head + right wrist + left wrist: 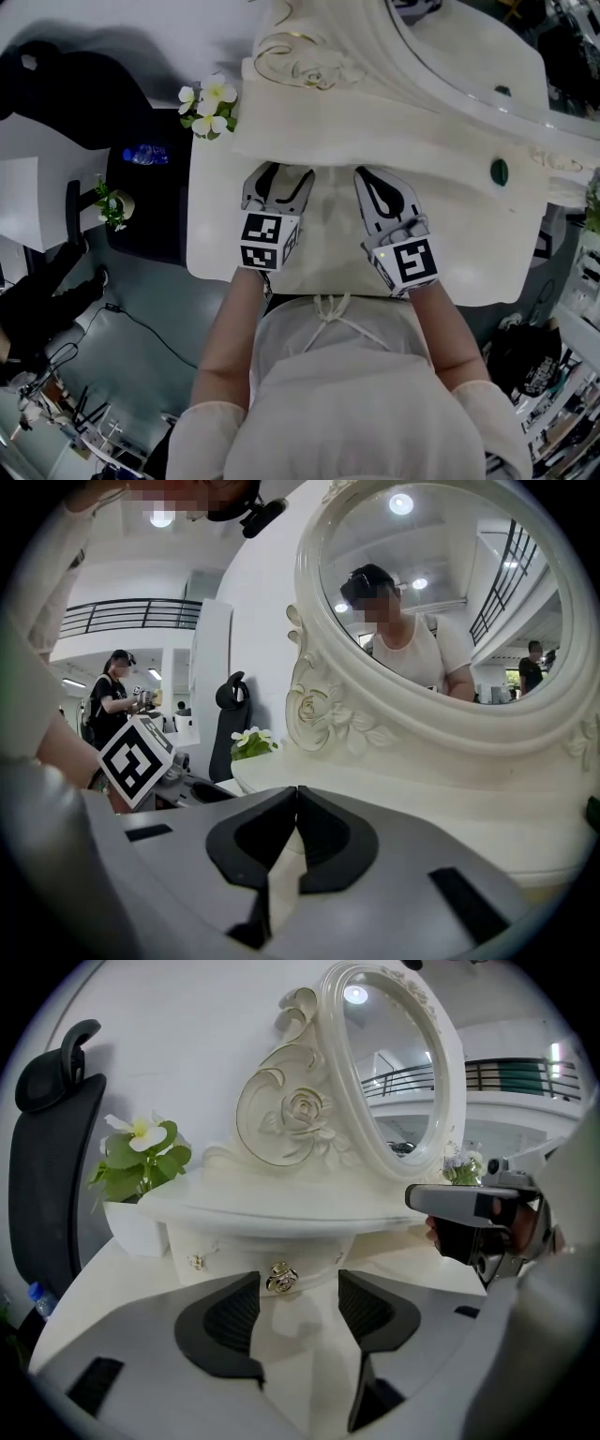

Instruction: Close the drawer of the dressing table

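Note:
The white dressing table (216, 234) carries a raised shelf (272, 1211) under an oval mirror (394, 1063). Below the shelf is the curved drawer front (234, 1258) with a gold knob (281, 1277); it looks level with the front beside it. My left gripper (298, 1290) is open, and the knob sits just beyond the gap between its pads, untouched. In the head view the left gripper (281, 180) and right gripper (373, 183) rest side by side on the tabletop, pointing at the shelf. The right gripper (296, 808) is shut on nothing.
A pot of white flowers (208, 105) stands at the table's left back corner. A black chair (52, 1147) is beyond the left edge. A small green object (500, 171) lies at the right. A second small knob (197, 1261) sits left of the gold one.

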`<state>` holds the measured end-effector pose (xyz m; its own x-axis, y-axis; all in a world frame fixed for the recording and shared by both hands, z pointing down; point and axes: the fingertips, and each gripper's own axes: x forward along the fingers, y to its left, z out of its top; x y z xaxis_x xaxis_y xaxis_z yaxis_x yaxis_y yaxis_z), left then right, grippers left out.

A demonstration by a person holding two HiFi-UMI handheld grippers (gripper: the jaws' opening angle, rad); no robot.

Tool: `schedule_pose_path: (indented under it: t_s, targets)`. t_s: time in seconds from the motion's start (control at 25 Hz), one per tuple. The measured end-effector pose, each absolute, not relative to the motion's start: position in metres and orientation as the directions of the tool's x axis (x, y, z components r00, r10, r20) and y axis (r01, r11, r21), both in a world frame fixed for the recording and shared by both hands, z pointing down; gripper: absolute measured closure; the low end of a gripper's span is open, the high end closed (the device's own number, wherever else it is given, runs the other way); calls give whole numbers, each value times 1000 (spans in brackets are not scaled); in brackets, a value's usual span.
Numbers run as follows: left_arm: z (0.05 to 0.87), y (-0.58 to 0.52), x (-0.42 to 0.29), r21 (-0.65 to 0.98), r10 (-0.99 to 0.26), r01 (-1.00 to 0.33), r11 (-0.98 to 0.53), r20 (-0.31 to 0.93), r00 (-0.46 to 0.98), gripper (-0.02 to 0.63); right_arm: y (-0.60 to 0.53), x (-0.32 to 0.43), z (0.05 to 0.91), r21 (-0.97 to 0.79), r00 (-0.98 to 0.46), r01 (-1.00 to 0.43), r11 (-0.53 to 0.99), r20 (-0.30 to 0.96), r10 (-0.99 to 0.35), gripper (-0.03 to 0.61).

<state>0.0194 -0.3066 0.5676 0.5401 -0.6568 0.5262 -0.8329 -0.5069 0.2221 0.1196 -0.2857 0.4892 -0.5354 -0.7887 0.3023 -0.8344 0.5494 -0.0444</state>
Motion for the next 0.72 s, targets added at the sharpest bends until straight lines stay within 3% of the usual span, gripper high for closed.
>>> schedule_pose_path:
  t_s: [0.72]
  targets:
    - [418,-250,-15,103,-707,-774,-624,348,616,350,-217,107,415,-30,-458,-885,465,234,-857,572]
